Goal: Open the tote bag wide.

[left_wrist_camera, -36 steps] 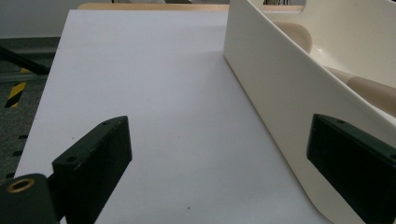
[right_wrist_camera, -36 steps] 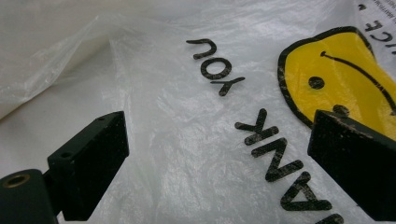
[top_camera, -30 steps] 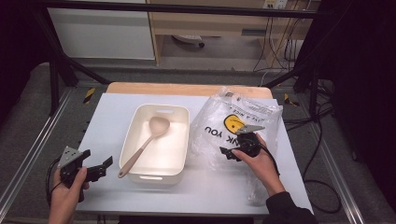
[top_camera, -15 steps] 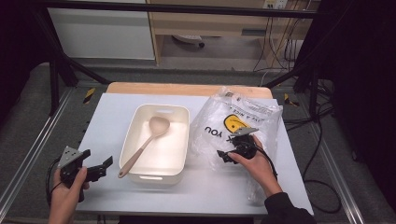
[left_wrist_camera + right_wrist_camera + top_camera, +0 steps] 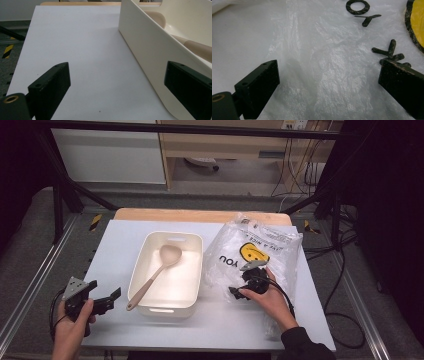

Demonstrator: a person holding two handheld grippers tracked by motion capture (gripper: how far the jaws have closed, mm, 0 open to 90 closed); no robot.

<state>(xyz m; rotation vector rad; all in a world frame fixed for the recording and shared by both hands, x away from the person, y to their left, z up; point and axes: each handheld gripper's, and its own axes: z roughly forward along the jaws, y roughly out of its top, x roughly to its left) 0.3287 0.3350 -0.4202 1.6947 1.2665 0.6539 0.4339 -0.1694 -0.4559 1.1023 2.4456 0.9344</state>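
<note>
A cream plastic tub (image 5: 150,251) stands mid-table with a beige wooden spoon (image 5: 154,275) lying in it, bowl at the far end. To its right lies a clear plastic bag (image 5: 272,247) printed with black letters and a yellow smiley. My right gripper (image 5: 240,290) is open, its jaws spread wide just above the bag's near left part (image 5: 324,70). My left gripper (image 5: 112,299) is open near the table's front left, beside the tub's outer wall (image 5: 147,47), with bare table between its jaws.
The white table top (image 5: 115,245) ends in a wooden strip (image 5: 200,215) at the back. Metal frame rails run along both sides. Cables lie on the floor at the right, and a white cabinet and wooden shelf stand behind.
My right gripper has slid a little toward the near left over the bag. The left gripper has stayed put.
</note>
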